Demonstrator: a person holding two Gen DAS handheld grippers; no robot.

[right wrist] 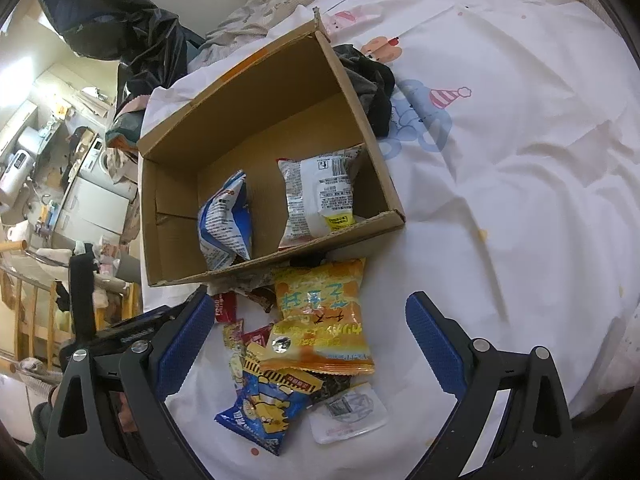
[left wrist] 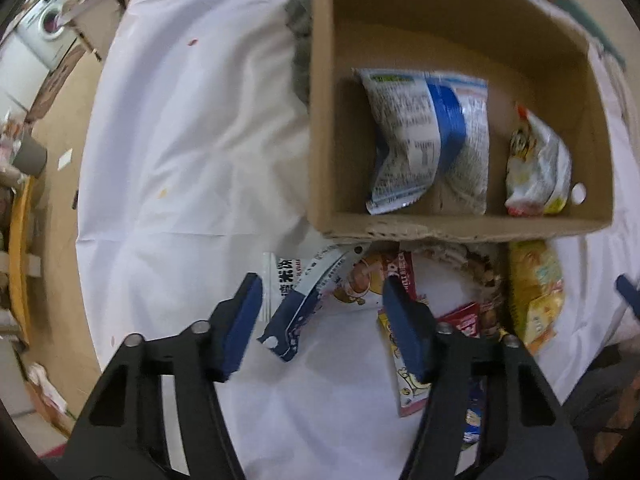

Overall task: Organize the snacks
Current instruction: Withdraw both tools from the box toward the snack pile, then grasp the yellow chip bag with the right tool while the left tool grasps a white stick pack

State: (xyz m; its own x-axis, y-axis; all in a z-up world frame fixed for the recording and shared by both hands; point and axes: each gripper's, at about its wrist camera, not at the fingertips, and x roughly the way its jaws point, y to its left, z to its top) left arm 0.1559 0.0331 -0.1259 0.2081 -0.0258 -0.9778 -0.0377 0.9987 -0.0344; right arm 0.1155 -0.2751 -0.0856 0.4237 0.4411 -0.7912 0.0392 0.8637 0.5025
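**Left gripper over the blue-and-white packet, jaws not on it**

The blue-and-white packet (left wrist: 316,304) lies flat on the white sheet (left wrist: 180,140), just in front of the box (left wrist: 460,232), and it sits right between the left gripper (left wrist: 324,320) fingers. There's a gap on the left side between pad and packet; on the right side the finger overlaps the wrapper's edge, but I can't see a squeeze, so call the jaws released around it, not grasping.

Inside the box: a blue packet (right wrist: 226,220) leaning to one side, a white-and-red packet (right wrist: 318,196) beside it, apart from each other.

Outside, against the box's near wall, the loose pile: the orange bag (right wrist: 320,316) on top, a blue cartoon packet (right wrist: 264,408) below it, a clear-wrapped white piece (right wrist: 348,412) next to that, small red wrappers (right wrist: 226,306) tucked near the box.

The right gripper (right wrist: 308,340) hovers above that pile, jaws spread wide, the orange bag between them but touching neither finger. A dark cloth (right wrist: 372,84) is bunched behind the box's far side.
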